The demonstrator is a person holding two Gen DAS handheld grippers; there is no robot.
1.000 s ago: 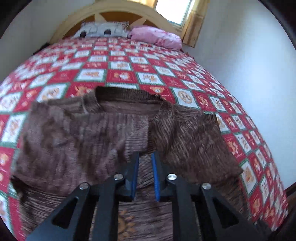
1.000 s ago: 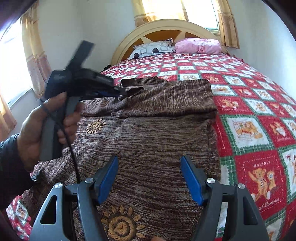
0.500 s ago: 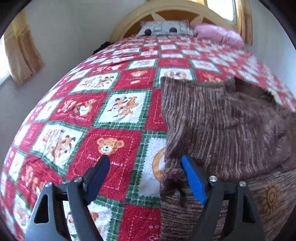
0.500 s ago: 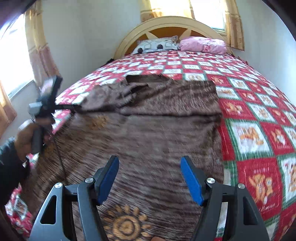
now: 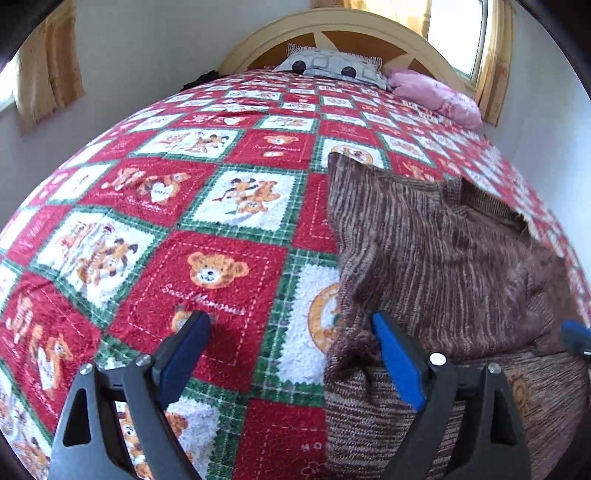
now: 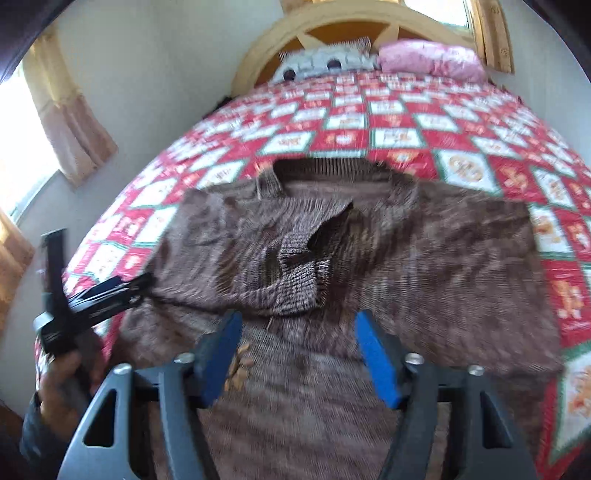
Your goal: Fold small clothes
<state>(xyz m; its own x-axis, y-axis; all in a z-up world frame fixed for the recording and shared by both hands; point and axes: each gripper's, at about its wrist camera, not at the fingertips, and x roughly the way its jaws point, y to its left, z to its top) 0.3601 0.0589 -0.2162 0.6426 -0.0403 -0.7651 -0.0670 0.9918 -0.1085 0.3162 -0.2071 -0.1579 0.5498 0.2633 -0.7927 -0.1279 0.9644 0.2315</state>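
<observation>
Item: brown knit sweater (image 6: 424, 266), ribbed and streaked, lying flat on the bed with its neck opening (image 6: 328, 168) toward the headboard (image 6: 343, 27); both sleeves are folded inward across the chest, and one ribbed cuff (image 6: 301, 284) rests at the centre of the sweater. Embroidered flower motifs (image 6: 238, 363) show on the part of the sweater farthest from the headboard. In the left wrist view the sweater (image 5: 436, 266) occupies the right half of the frame, its folded side edge running away toward the headboard (image 5: 332, 33). Support: bed covered by a red, green and white quilt (image 5: 177, 236) printed with teddy bears. At the headboard lie a grey patterned pillow (image 5: 332, 66) and, just beside it, a pink pillow (image 5: 439, 96). Left gripper (image 5: 291, 354): fingers spread wide, holding nothing; one finger hangs above the bare quilt, the other above the sweater's side edge. The right wrist view shows the same left gripper (image 6: 144, 286) at the sweater's edge, gripped by the person's left hand (image 6: 62, 384); that view is blurred. Right gripper (image 6: 297, 350): fingers spread wide, holding nothing, poised over the sweater on the side of the folded cuff away from the headboard. Surroundings: pale walls, tan curtains (image 6: 70, 122) at the window beside the bed.
</observation>
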